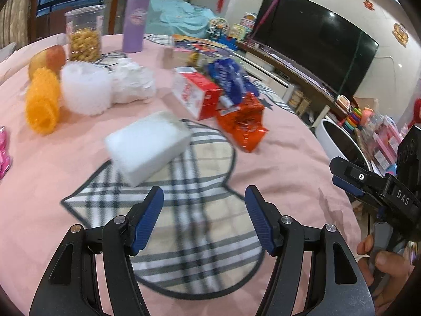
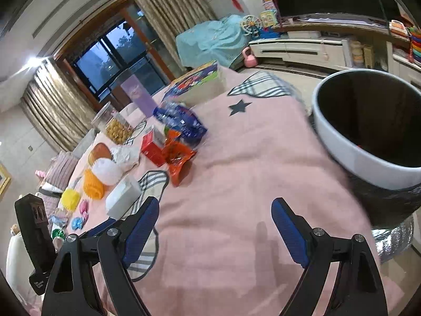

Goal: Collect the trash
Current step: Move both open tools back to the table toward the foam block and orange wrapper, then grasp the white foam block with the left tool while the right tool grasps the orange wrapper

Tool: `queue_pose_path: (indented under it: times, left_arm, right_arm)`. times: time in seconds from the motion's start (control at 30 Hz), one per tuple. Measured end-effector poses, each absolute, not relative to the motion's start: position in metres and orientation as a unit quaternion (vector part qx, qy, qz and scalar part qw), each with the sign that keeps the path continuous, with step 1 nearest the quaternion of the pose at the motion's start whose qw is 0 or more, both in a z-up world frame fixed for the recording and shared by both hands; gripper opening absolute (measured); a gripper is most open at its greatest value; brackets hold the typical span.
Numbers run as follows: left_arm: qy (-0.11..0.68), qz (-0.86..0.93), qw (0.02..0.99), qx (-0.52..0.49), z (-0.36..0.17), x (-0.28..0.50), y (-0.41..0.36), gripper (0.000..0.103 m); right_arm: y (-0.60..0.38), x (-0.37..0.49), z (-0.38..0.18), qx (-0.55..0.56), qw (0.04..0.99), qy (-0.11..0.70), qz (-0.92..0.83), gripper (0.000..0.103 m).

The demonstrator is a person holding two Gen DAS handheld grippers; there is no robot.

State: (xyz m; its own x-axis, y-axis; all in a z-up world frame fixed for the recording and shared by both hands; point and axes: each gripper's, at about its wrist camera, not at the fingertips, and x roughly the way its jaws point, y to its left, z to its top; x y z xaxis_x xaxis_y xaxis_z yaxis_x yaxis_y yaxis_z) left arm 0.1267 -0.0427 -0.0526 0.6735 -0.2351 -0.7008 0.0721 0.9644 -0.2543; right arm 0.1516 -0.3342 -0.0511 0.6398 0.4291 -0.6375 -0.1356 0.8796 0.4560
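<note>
On the pink tablecloth lies a cluster of trash: a crumpled orange wrapper, a red carton and a blue wrapper. A white foam block lies nearer, just ahead and left of my left gripper, which is open with nothing between its fingers. In the right wrist view, my right gripper is open wide over bare cloth and holds nothing. The orange wrapper and blue wrapper sit ahead of it to the left. A white-rimmed bin with a dark liner stands at the table's right edge.
A white foam net, an orange foam net, an apple, a snack jar and a purple tumbler crowd the far left. Small coloured items lie at the left edge. A checked heart patch lies under the left gripper.
</note>
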Motion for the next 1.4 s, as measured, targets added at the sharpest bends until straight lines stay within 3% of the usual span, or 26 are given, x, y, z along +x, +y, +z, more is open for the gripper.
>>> queue_pose_path:
  times: [0.6,1.23,1.3,1.33,1.37,1.4]
  left_arm:
    - [0.404,-0.045,0.907,-0.109,-0.062,0.128,-0.002,0.075]
    - [0.426,-0.043,0.901,-0.075,-0.068,0.177,0.009,0.077]
    - [0.426,-0.047,0.901,-0.070,-0.068,0.180,0.006,0.075]
    - [0.425,-0.049,0.902,-0.065,-0.068,0.181,0.004,0.068]
    - [0.424,-0.055,0.902,-0.060,-0.068,0.182,0.001,0.059]
    - [0.423,-0.053,0.903,-0.051,-0.068,0.182,-0.002,0.058]
  right_arm:
    - [-0.290,0.171,-0.063,0.177,0.876,0.409,0.182,0.089]
    - [-0.247,0.232,-0.077,0.144,0.874,0.425,0.188,0.086]
    - [-0.244,0.239,-0.079,0.139,0.874,0.427,0.186,0.076]
    - [-0.243,0.242,-0.079,0.135,0.874,0.428,0.184,0.072]
    - [-0.241,0.244,-0.080,0.130,0.875,0.430,0.183,0.060]
    - [-0.241,0.246,-0.080,0.128,0.874,0.432,0.182,0.041]
